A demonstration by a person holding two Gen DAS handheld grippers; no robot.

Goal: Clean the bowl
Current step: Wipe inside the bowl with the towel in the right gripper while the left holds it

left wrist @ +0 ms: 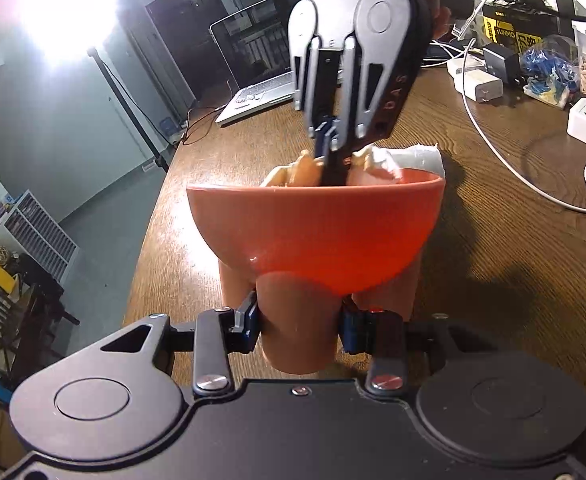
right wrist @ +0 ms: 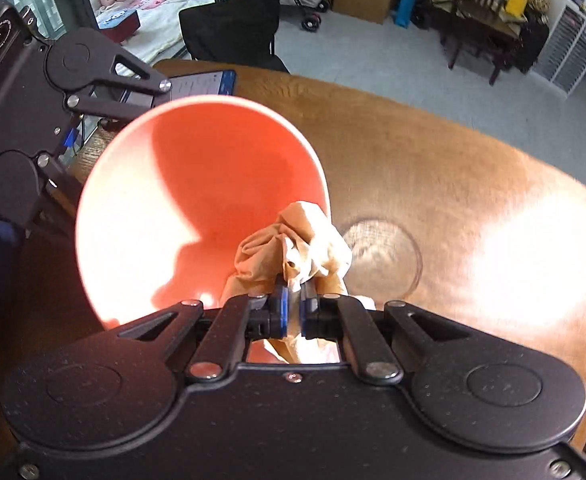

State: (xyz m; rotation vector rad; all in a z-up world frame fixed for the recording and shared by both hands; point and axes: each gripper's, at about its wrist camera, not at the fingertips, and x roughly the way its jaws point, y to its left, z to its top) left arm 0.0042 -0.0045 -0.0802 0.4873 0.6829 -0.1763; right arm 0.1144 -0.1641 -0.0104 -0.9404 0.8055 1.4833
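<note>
A: Right gripper first. Jaws are pinched nearly together on a crumpled tan cloth, which is bunched just past the tips and pressed against the near inner wall of the orange bowl.

B: And the left gripper?

A: It is clamped on a tan, cup-like foot or stand under the bowl. The bowl is kept tilted above the wooden table, mouth turned toward the right tool.

B: Progress?

A: Wiping is judged to be under way. No dirt is made out on the visible inner surface, but glare covers a large part of it, so cleanliness cannot be confirmed. The rest of the inner wall and the rim are probably left to be wiped; setting the bowl down is not yet done.

B: Hidden parts?

A: The contact patch between cloth and bowl is blocked by the cloth itself. In the left wrist view the bowl's inside is hidden by its own wall; only cloth and something white are seen over the rim, and what the white piece is cannot be told. What exactly is gripped beneath the bowl is hard to identify. Blur is noted on the table.
</note>
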